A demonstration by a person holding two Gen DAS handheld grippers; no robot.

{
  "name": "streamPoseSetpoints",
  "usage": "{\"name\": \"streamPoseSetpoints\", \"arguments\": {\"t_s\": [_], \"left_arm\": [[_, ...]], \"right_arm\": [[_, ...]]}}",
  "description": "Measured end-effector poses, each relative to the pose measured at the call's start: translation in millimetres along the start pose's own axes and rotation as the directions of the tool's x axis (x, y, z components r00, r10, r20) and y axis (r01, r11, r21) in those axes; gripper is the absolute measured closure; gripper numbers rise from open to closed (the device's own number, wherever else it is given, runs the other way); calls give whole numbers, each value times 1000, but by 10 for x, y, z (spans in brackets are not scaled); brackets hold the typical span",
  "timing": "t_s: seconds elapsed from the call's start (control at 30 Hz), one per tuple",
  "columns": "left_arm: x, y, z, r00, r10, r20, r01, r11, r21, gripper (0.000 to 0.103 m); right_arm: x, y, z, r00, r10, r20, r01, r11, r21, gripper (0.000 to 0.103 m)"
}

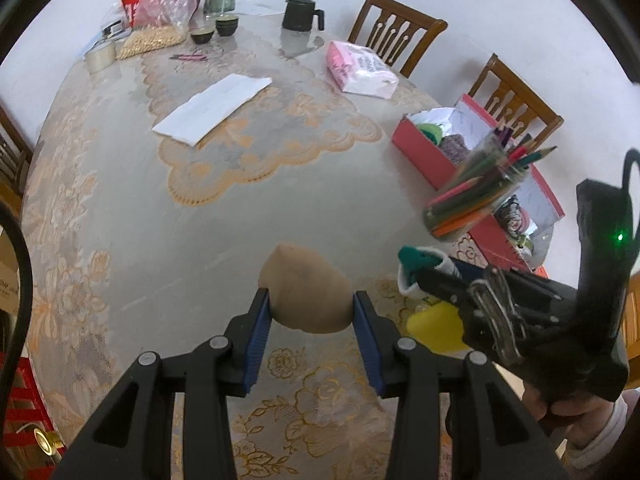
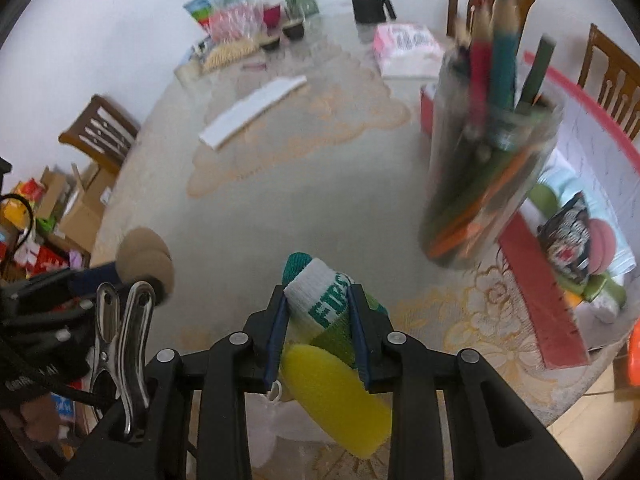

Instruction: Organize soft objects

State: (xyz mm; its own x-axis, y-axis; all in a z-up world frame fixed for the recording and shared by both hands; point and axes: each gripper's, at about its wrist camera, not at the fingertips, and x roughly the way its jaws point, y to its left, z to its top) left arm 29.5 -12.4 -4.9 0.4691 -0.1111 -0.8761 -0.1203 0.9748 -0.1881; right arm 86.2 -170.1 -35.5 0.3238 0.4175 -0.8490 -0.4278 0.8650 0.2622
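Left gripper [image 1: 312,304]: clenched on tan pad [image 1: 306,288], held above table [image 1: 200,220].
Right gripper [image 2: 320,312]: clamped on rolled sock [image 2: 320,300], over yellow sponge [image 2: 336,392].
Red box [image 1: 428,156]: table's right edge, near pencil jar [image 1: 476,192].

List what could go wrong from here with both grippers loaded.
1. The clear cup of colored pencils stands between the right gripper, shut on the green-and-white sock, and the red box of soft items; a swing toward the box could tip it.
2. The left gripper holds the tan sponge only near its fingertips; it might slip out.
3. The yellow sponge under the right gripper could get dragged.
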Motion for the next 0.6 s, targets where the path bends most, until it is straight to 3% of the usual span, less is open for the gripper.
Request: {"name": "streamPoseSetpoints", "arguments": {"t_s": [0.2,0.6], "left_arm": [[18,48,-8,1000,1,-2,-1,1000,-16,60],[21,98,-6,1000,-7,-4,6,1000,-26,60]], "right_arm": [[60,36,29,999,-22,-47,20,998,-56,58],[-281,-12,42,996,-12,-87,5,997,-74,57]]}}
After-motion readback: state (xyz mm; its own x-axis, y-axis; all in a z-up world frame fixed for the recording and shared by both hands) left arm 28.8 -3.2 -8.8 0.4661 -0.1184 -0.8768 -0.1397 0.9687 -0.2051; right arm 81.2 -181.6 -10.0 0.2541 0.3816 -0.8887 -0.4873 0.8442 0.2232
